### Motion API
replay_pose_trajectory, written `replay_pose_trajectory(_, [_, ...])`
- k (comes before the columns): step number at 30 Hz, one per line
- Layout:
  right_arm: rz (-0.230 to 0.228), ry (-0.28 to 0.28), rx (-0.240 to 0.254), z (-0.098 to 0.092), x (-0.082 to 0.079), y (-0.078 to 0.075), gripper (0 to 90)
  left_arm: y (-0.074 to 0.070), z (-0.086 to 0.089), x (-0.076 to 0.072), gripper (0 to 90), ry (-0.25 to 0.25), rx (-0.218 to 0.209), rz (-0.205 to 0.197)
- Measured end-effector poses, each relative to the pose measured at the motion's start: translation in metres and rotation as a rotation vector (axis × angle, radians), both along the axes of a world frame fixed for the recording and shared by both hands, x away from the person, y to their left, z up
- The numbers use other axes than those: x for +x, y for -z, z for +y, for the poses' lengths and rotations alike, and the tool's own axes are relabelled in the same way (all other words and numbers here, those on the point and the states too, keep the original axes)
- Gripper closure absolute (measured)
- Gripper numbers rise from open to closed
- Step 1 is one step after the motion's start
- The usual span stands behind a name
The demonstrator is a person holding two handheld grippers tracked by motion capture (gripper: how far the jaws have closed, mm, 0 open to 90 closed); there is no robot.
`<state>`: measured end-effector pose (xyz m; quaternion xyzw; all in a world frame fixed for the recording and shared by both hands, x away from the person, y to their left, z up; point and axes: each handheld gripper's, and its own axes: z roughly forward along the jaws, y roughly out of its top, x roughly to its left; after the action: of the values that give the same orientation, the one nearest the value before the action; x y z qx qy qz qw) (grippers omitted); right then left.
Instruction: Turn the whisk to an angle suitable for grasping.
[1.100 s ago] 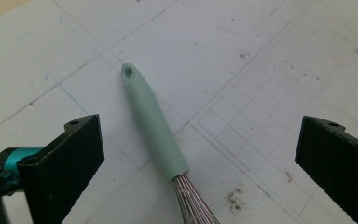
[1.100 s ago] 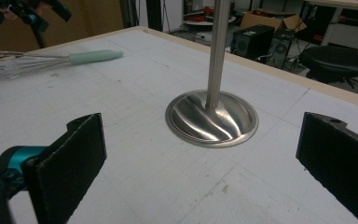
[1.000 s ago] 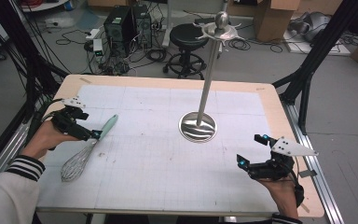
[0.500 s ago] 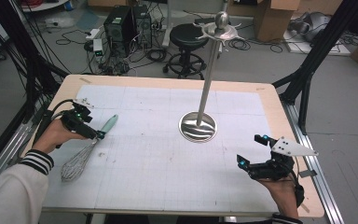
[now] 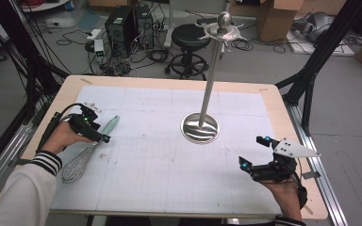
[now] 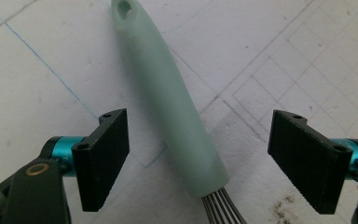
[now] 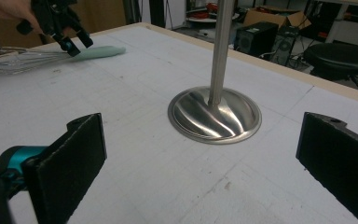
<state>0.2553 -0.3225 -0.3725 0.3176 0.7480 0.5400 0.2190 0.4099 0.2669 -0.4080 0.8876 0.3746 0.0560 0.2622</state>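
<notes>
Straddling the whisk's mint handle [image 6: 172, 107] with our left hand-held gripper [image 6: 198, 156] wide open, ready to grasp, we kept the right hand-held gripper [image 7: 200, 163] agape.

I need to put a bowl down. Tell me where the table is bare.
Bare: the wide middle between the whisk and the stand, the near strip in front of the stand's base, and the far edge. Crowded: the left side, where the left gripper straddles the whisk handle.

The whisk [image 6: 177, 116] wires run off the left gripper view's bottom edge.
</notes>
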Motion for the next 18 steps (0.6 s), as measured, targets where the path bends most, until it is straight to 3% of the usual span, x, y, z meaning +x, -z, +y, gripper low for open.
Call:
replay_pose_trajectory(4, [0.000, -0.002, -0.002, 0.0001, -0.0001, -0.0003, 0.5, 0.0021, -0.0011, 0.0010, 23.9, -0.014, 0.034, 0.007])
replay_pose_trajectory(18, [0.000, -0.001, -0.008, 0.0011, -0.0002, -0.0004, 0.5, 0.0055, -0.0064, 0.0003, 39.0, 0.002, 0.056, 0.046])
